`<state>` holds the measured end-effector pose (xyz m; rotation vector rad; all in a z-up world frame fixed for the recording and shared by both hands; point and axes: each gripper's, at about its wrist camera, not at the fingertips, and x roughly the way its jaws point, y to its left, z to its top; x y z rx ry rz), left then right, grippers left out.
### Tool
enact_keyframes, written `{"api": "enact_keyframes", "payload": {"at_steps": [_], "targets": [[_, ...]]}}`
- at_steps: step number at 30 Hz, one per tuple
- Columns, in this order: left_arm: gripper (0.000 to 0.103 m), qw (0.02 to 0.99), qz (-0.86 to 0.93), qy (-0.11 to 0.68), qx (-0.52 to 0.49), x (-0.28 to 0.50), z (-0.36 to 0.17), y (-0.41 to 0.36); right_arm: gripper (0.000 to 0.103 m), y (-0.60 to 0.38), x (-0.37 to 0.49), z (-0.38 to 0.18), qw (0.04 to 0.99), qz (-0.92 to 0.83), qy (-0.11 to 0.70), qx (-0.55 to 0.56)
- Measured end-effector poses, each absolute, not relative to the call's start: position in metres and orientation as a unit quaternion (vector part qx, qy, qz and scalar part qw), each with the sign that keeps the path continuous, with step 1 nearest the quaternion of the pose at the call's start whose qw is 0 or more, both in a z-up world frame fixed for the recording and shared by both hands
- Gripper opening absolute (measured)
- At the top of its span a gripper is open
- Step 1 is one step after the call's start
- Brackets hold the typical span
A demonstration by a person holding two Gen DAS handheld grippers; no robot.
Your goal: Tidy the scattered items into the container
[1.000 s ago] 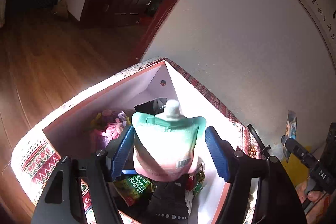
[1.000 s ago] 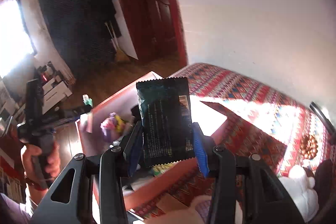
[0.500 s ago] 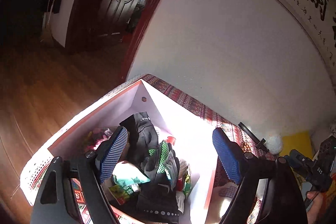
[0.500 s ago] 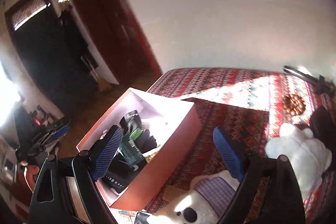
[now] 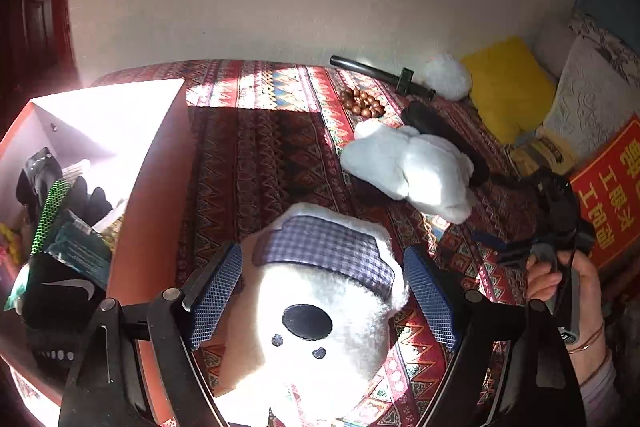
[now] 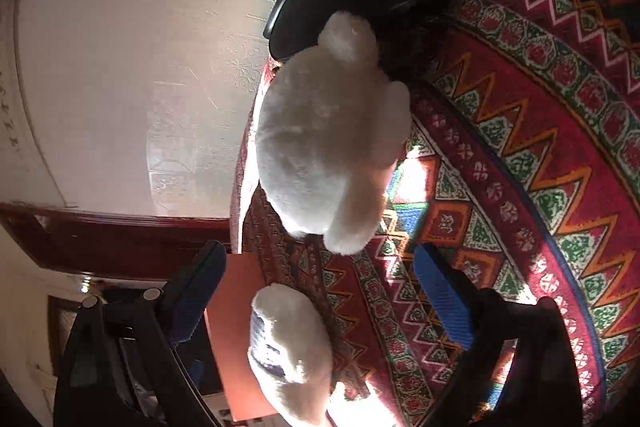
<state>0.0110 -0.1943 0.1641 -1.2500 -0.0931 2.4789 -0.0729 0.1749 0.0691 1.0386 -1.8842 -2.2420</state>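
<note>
A white plush slipper with a bear face and a checked purple band (image 5: 320, 307) lies on the patterned cloth beside the box. My left gripper (image 5: 324, 291) is open, its blue pads on either side of the slipper without touching. A second white plush slipper (image 5: 408, 167) lies further back; it fills the right wrist view (image 6: 324, 147). My right gripper (image 6: 320, 291) is open and empty, above the cloth between the two slippers. The orange box (image 5: 156, 187) at left holds dark gloves, packets and a bottle.
A string of brown wooden beads (image 5: 362, 103), a black stick (image 5: 380, 77), a black flat object (image 5: 440, 131) and a white fluffy ball (image 5: 446, 77) lie near the wall. A yellow cushion (image 5: 508, 83) is at right. The red patterned cloth (image 5: 264, 155) covers the surface.
Both grippers dropped their items, bottle and dark packet, into the box and opened. Both then swung right, away from the box, toward the white slippers.
</note>
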Motion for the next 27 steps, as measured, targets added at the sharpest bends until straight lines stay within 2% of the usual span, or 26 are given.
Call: {"api": "enact_keyframes", "payload": {"at_steps": [6,10,13,14,15,17,18,19,20,23,27], "targets": [[0.083,0.205,0.858,-0.008,-0.471,0.009,0.130,-0.133,0.101,0.216,-0.070,0.054,-0.031,-0.715,-0.646,0.267],[0.083,0.203,0.856,-0.010,-0.475,0.004,0.115,-0.119,0.101,0.219,-0.090,0.017,-0.008,-0.666,-0.694,0.274],[0.083,0.192,0.864,-0.011,-0.465,0.002,0.116,-0.114,0.099,0.210,-0.118,0.020,0.013,-0.688,-0.672,0.274],[0.083,0.189,0.864,-0.021,-0.466,0.001,0.117,-0.116,0.071,0.206,-0.131,0.025,0.030,-0.705,-0.651,0.280],[0.083,0.186,0.863,-0.034,-0.468,-0.001,0.118,-0.117,0.067,0.203,-0.140,0.030,0.025,-0.719,-0.629,0.295],[0.083,0.184,0.860,-0.059,-0.472,-0.004,0.120,-0.121,0.051,0.199,-0.142,0.042,0.041,-0.721,-0.633,0.278],[0.083,0.182,0.859,-0.065,-0.474,-0.007,0.122,-0.122,0.045,0.198,-0.139,0.049,0.059,-0.716,-0.643,0.263],[0.083,0.178,0.859,-0.064,-0.476,-0.010,0.124,-0.120,0.030,0.201,-0.132,0.058,0.074,-0.711,-0.657,0.242],[0.083,0.171,0.860,-0.061,-0.476,-0.013,0.125,-0.118,0.001,0.206,-0.124,0.068,0.092,-0.707,-0.668,0.214],[0.083,0.167,0.866,-0.038,-0.470,-0.025,0.132,-0.095,0.001,0.230,-0.091,0.113,0.098,-0.739,-0.650,0.145],[0.083,0.164,0.855,0.040,-0.491,-0.060,0.118,-0.040,0.003,0.268,-0.046,0.152,0.031,-0.805,-0.581,0.117]]}}
